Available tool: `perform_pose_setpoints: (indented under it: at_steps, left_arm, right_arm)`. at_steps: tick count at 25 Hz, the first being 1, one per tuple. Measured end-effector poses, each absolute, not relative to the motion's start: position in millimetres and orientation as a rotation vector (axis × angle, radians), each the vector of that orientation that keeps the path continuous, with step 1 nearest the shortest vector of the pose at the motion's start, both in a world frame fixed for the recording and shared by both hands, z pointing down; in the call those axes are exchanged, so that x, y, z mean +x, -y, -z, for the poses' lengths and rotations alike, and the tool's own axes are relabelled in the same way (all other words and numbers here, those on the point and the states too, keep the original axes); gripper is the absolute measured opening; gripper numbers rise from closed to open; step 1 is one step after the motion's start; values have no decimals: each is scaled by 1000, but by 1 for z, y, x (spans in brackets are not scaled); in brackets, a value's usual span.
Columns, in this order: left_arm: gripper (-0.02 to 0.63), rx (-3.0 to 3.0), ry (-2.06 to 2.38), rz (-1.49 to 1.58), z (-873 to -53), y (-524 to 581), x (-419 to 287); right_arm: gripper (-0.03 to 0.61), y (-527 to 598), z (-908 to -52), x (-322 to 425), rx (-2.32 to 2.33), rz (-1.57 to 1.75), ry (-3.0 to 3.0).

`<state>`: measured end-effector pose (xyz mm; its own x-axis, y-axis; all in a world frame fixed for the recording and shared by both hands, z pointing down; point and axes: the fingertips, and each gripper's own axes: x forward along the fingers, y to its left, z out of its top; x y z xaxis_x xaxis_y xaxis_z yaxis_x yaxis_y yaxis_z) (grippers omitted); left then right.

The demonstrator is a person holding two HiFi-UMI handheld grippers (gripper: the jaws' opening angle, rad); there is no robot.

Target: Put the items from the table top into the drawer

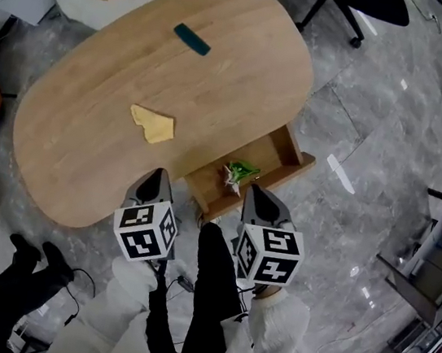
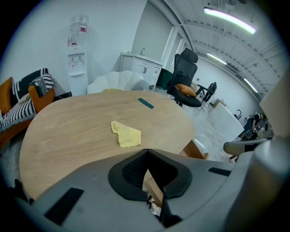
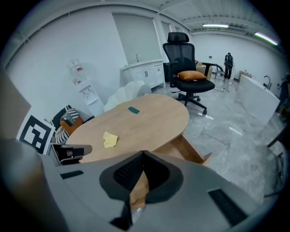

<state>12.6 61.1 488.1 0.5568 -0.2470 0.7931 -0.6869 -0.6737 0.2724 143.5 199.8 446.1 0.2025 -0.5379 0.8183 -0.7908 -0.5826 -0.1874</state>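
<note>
One of 3 items done: green thing (image 1: 241,171) sits in open drawer (image 1: 270,156), near-right of table (image 1: 217,89). Two left on top: 1 yellow cloth (image 1: 153,124) mid, 1 teal bar (image 1: 192,39) far side. Left gripper (image 1: 159,177) & right gripper (image 1: 256,193): jaws closed, empty, nr drawer.

I count two things on the one table (image 1: 244,76): one yellow cloth (image 1: 153,124) and one teal bar (image 1: 191,39). One green item (image 1: 240,172) lies in the one open drawer (image 1: 277,157).
</note>
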Motion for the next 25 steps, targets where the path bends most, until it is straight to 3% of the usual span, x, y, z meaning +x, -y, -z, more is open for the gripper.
perform_pose_setpoints:
  at_steps: [25]
  left_arm:
    - [-6,2129,907,-918,-496,4,-92]
  right_arm:
    - [61,-87,-457,60,2002,-1277,1447]
